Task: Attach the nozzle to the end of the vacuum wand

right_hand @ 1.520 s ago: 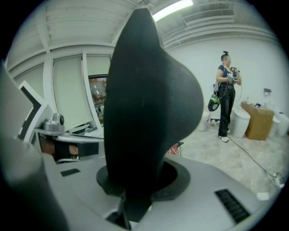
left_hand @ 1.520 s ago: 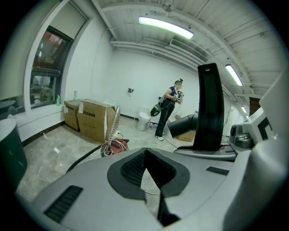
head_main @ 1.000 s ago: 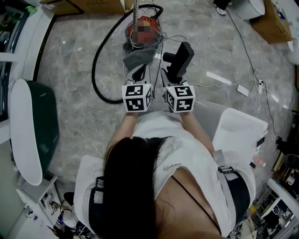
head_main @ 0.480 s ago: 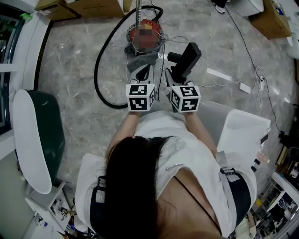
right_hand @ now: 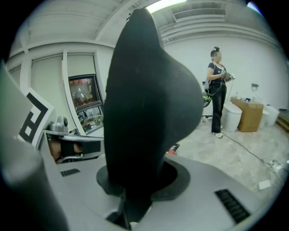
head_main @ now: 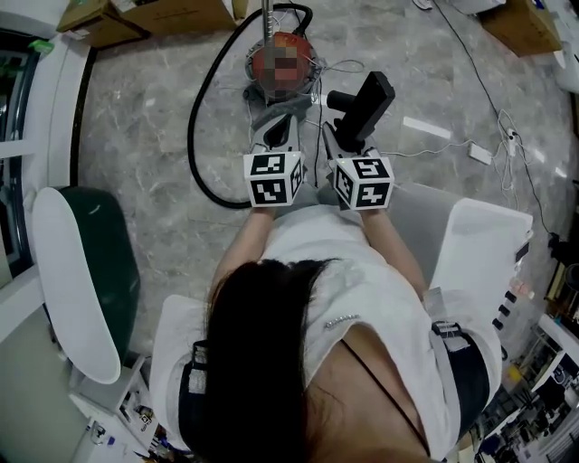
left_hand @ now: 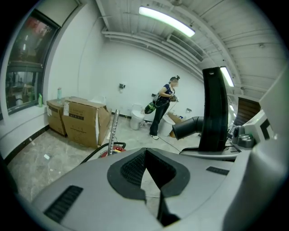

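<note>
One nozzle (head_main: 365,107), likely stiff, light plastic, sits clamped by one end in my right gripper (head_main: 342,145); my left gripper (head_main: 277,136) is closed, empty, short of the wand (head_main: 268,18).

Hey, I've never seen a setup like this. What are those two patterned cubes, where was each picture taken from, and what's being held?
There is no robot: a person holds a grasping tool in each hand, and the patterned cubes are part of those tools. One picture comes from a camera on the person's head, looking down. The other two come from cameras riding on each tool, looking along its jaws. The left tool is shut and empty. The right tool is shut on a black vacuum nozzle. On the marble floor ahead stands a red vacuum cleaner with a black hose and an upright metal wand; the nozzle is not on the wand yet.
</note>
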`<state>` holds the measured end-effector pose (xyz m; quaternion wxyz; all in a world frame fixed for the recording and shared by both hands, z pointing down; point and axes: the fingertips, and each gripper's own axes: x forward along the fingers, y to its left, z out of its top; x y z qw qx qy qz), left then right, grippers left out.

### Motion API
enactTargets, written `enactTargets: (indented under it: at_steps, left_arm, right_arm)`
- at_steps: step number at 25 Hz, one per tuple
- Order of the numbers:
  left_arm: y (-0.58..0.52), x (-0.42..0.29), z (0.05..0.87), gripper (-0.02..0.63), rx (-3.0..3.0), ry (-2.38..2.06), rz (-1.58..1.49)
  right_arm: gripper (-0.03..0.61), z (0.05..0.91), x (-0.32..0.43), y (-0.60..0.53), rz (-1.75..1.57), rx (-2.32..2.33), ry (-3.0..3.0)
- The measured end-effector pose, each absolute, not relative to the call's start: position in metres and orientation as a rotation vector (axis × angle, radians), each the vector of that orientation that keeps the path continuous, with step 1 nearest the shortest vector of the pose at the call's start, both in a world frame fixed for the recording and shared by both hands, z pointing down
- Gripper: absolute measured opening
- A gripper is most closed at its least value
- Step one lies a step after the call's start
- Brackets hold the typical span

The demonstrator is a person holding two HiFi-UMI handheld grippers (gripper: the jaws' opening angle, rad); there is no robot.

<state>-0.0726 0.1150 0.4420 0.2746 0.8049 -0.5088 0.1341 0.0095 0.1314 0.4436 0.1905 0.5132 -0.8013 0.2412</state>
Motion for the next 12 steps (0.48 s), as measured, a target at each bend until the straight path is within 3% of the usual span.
enactTargets:
  at_steps: [12]
  left_arm:
    - [0.105,-0.069,0.435,0.002,2.18,-1.361,0.348]
  right_arm:
    - [0.091,0.43,0.004,0.114,0.679,1.482,-2.266]
